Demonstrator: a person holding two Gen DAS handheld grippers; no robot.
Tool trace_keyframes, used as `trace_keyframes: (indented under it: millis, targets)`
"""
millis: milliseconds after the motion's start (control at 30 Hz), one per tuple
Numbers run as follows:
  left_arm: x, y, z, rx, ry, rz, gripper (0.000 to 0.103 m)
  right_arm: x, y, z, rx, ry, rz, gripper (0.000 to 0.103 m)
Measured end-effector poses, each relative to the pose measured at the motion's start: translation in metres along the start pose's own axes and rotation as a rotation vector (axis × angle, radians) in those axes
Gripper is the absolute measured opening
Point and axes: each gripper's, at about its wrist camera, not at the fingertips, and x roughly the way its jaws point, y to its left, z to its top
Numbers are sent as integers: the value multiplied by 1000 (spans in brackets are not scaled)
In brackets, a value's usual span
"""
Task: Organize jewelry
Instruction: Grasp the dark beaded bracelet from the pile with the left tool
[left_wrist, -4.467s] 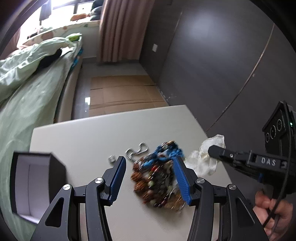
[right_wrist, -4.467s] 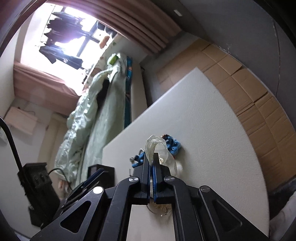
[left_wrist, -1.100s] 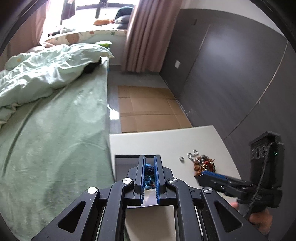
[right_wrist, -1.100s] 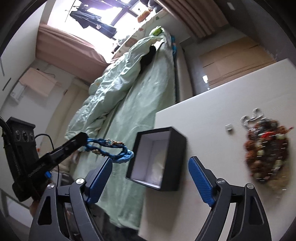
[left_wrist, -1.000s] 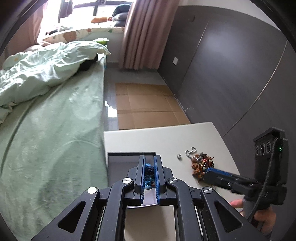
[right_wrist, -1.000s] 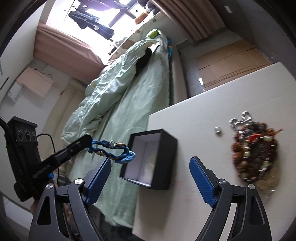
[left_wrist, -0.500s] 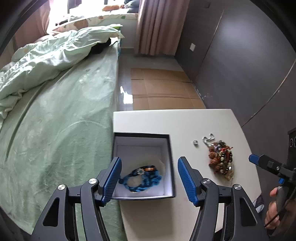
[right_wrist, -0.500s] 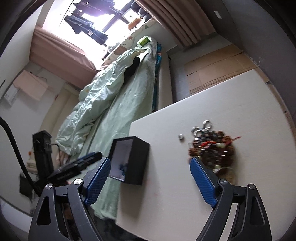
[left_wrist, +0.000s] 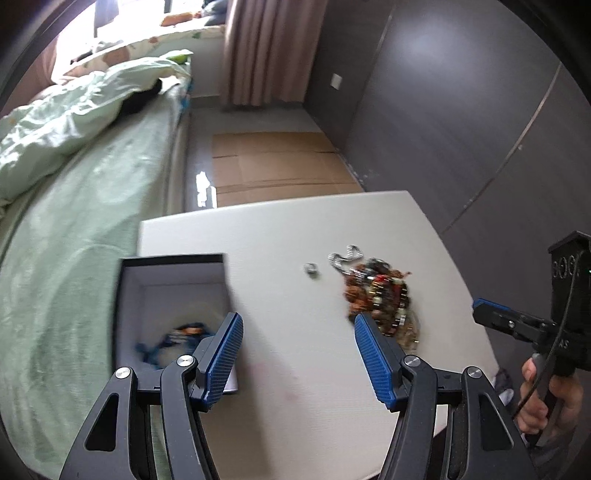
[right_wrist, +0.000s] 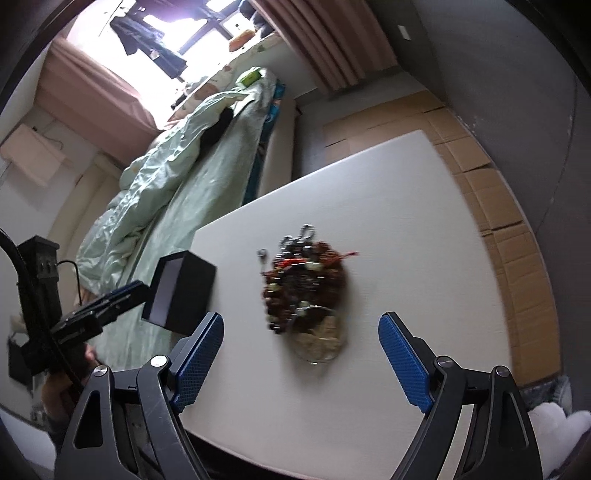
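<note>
Blue bracelet (left_wrist: 173, 338) sits in the black box (left_wrist: 173, 260). Both grippers are spread wide, empty. The bead pile (right_wrist: 304, 277) lies dead ahead between the right gripper (right_wrist: 301, 360) fingers, long axis pointing away; left gripper (left_wrist: 297, 360) has it off to its right, so the right one looks better placed.

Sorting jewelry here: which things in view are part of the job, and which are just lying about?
Job: black box, blue bracelet inside it, bead pile, silver chain, small ring, white table.

Lying about: bed, curtain, floor cardboard.

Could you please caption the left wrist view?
Open left gripper above table; blue bracelet in box.
</note>
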Motion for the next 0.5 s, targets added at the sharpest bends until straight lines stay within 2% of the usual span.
trace_keyframes:
  millis: [100,267,500]
  targets:
    - [13,-15,-2,11,11,-38,64,-5,-15,0,29,0,7,80]
    - [37,-42,-3,32,36,-69,63,-10,-31,-1,47,-4,-9,80]
    - [69,-58,-3,31,82,-83,42,-19,-47,0,81,-23,-11,80]
